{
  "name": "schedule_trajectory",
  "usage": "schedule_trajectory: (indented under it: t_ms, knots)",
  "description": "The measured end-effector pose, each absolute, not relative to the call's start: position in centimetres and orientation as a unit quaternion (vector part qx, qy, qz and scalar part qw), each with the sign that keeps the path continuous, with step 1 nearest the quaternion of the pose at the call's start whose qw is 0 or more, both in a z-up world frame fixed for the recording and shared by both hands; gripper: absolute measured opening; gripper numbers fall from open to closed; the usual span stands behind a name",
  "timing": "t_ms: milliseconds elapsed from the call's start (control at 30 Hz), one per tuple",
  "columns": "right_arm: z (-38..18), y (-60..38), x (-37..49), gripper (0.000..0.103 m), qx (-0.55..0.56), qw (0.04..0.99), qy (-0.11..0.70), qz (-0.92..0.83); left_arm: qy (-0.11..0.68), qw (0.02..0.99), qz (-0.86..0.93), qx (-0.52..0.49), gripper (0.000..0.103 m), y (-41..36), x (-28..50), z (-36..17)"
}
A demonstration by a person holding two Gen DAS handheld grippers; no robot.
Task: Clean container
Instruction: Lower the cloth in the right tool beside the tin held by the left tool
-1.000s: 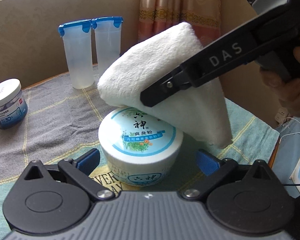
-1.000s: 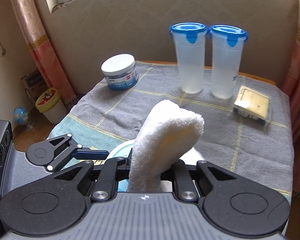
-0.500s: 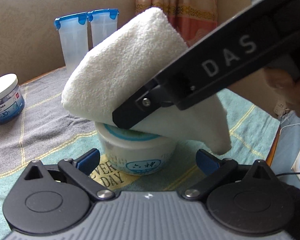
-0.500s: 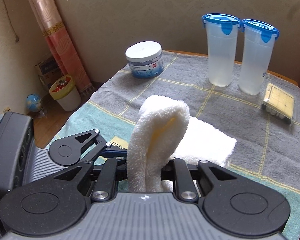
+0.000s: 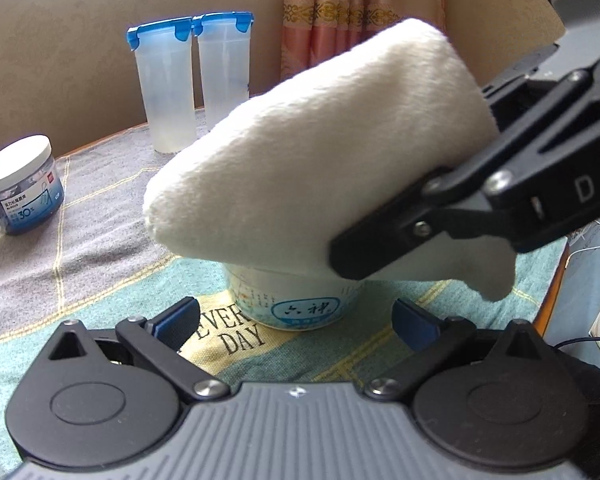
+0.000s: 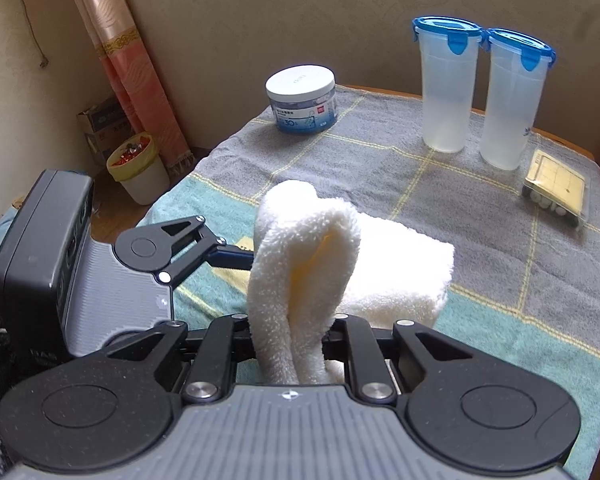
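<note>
Right claw (image 6: 290,344) is clamped tight on a folded white towel (image 5: 320,152), which now lies across the whole top of the round powder tub (image 5: 296,300). A sec ago the towel's fold only touched the far-right part of the lid and the printed top was in plain sight; now the lid is fully hidden and only the tub's side wall w/ its blue label shows under the cloth. The right claw has come in closer & lower across the left wrist view. Reads as a wipe stroke under way over the lid, not done yet, since the side wall looks untouched by the cloth.

Left claw (image 5: 296,320) stands apart, blue pads either side of the tub, not touching it; the tub sits between them on the cloth-covered counter (image 5: 80,264), on the "EVERY DAY" print. So nothing steadies the tub, and a hard sideways push could slide it.

Room: counter's right edge is near the tub in the left wrist view, so strokes that way have little margin. Two tall blue-lidded canisters (image 6: 480,92), a white-lidded jar (image 6: 302,98) and a small flat box (image 6: 556,186) stand well apart at the far side, clear of the wiping path.
</note>
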State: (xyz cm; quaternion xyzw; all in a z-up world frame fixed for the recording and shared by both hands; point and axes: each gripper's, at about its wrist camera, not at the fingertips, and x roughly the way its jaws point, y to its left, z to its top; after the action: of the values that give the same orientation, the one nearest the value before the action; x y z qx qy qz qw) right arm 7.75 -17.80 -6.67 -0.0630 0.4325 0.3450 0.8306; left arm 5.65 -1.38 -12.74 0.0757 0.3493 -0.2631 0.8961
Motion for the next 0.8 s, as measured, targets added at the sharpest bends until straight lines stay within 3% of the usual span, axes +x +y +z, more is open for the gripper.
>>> schedule_trajectory:
  t_ms: [800]
  knots:
    - [-5.8, -26.6, 9.5, 0.018, 0.039, 0.883, 0.394, 0.251, 0.321, 0.912, -0.251, 0.049, 0.102, -1.5, 6.4, -11.3]
